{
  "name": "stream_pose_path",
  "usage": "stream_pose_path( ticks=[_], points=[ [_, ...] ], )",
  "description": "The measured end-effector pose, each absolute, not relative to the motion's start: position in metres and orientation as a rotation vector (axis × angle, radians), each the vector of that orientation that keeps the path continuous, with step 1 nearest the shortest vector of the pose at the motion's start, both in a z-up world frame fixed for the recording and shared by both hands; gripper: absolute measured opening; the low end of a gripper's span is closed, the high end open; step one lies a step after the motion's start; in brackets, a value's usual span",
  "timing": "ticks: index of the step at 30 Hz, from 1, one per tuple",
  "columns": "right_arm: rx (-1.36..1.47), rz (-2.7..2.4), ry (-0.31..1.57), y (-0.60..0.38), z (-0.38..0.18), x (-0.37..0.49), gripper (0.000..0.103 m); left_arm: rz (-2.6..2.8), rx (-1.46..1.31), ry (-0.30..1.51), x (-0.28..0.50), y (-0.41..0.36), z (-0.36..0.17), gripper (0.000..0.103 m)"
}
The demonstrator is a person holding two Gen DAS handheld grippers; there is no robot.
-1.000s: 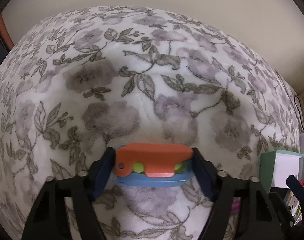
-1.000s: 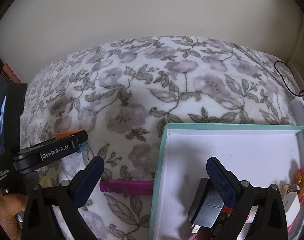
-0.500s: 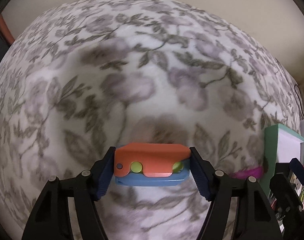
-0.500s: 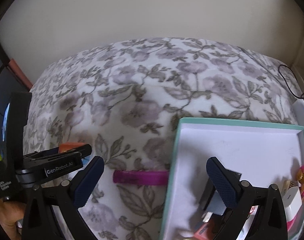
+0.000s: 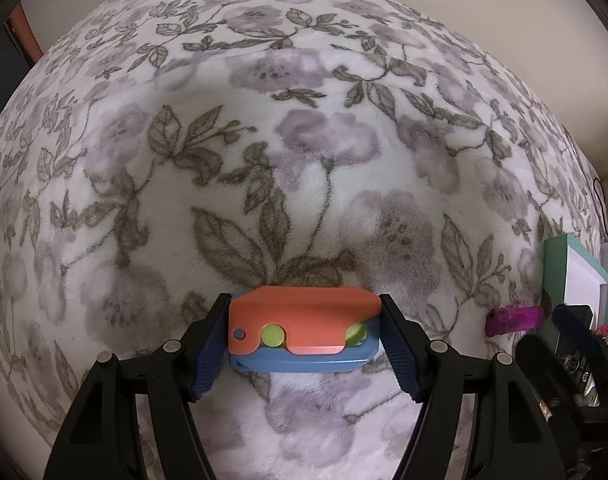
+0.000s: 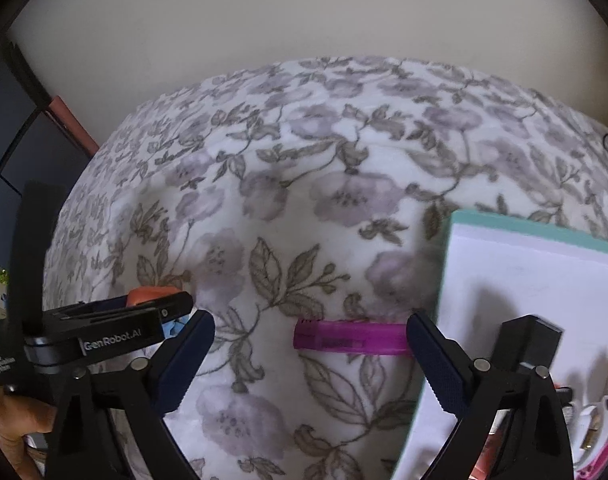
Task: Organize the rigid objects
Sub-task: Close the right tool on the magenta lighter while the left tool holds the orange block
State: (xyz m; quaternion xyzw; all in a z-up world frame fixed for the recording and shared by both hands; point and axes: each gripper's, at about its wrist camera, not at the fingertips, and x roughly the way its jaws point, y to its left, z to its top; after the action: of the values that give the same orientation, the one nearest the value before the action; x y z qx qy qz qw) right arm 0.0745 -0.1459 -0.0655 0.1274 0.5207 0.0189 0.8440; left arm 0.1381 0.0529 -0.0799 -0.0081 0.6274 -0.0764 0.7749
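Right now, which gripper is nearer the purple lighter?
Right. The right gripper is open with the lighter just ahead between its fingers; the left gripper, shut on the toy, sits off to its left.

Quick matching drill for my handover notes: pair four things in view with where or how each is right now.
Things:
1. orange and blue toy
2. purple lighter
3. teal-rimmed box
4. right gripper

States:
A. open, holding nothing
B. lying on the blanket beside the box
C. clamped in the left gripper
D. holds small items

Pairs: 1-C, 2-B, 3-D, 4-A
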Motion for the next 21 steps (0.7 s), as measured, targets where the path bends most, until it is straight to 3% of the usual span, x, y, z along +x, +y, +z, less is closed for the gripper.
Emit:
stream_pose_path(
  ticks=[15,21],
  points=[
    [0.137,0.016,1.116,-0.133,-0.087,0.091,0.093,-0.166,-0.067,1.368,0.140,0.061,-0.084,0.072],
    [0.234,0.045,1.172,-0.139,-0.086,0.083,0.084,-0.168,-0.082,1.370,0.141,0.064,-0.084,0.072]
  ],
)
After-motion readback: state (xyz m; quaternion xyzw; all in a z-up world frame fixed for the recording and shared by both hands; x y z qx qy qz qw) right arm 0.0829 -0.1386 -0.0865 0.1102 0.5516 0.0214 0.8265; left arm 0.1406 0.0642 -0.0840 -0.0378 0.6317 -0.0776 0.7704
